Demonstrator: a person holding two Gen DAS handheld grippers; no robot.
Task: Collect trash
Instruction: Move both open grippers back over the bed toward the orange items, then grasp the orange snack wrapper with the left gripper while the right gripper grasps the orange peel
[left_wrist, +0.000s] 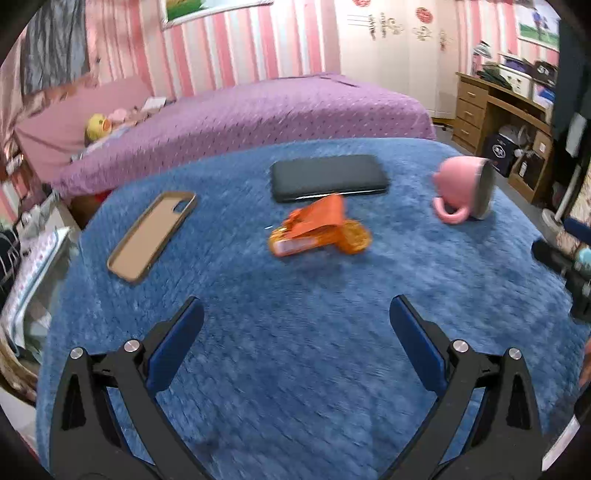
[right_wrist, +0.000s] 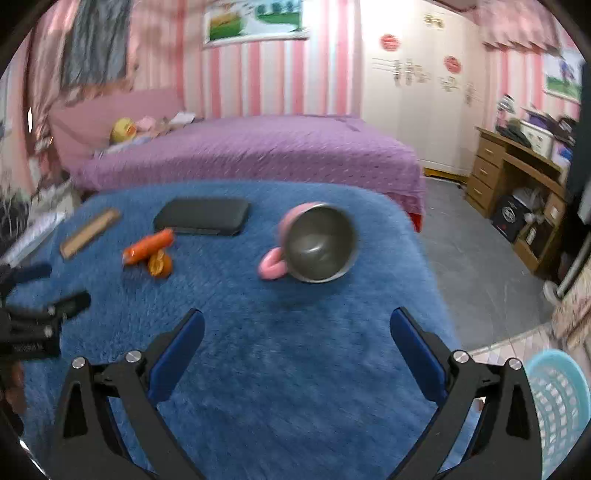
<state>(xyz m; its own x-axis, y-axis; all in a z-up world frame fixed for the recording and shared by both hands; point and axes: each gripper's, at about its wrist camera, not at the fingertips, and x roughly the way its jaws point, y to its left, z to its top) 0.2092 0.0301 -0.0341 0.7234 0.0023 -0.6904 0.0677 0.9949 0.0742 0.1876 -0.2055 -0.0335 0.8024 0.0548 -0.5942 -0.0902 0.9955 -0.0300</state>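
**Trash collection not yet begun**

Orange wrapper (left_wrist: 319, 230) lies uncollected at centre frame on the blue-covered worktop (left_wrist: 295, 350), just beside a black phone (left_wrist: 328, 177). Left hand-held gripper (left_wrist: 297, 317) and right hand-held gripper (right_wrist: 297, 328) both spread wide, empty, short of it. Blue basket (right_wrist: 557, 402), lower right, appears the likely destination.

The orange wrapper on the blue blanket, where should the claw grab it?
Probably the raised, crumpled ridge of the orange wrapper, coming down from above with the open left gripper, which faces it. That folded part stands up from the fluffy blue blanket, so the fingers can close across it. The flat edges lie low in the pile and look harder to catch.
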